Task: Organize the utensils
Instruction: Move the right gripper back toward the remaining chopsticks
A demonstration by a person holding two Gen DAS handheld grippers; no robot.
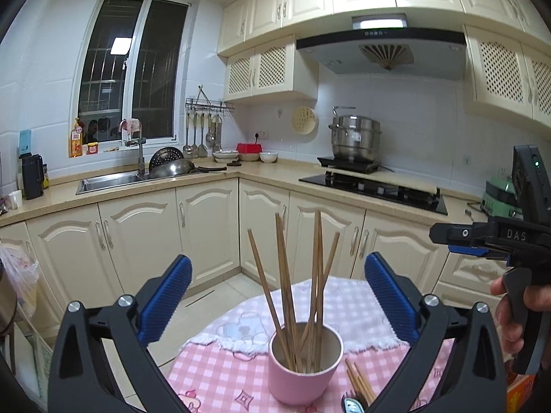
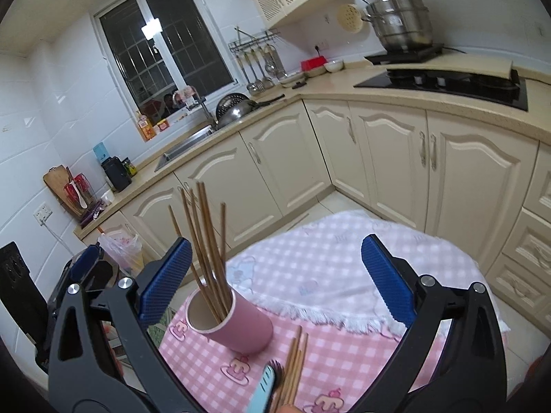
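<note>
We are holding the left gripper spread wide and empty at lower left, the cup of chopsticks sitting centre frame. The right gripper is gaping too; loose chopsticks are lying low centre, so we should be clamping them mid-length.

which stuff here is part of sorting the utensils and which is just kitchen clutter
Part of the job:
- pink cup
- chopsticks in the cup
- loose chopsticks on the tablecloth

Just lying about:
- steel pot
- wok by the sink
- hanging ladles
- bowls
</note>
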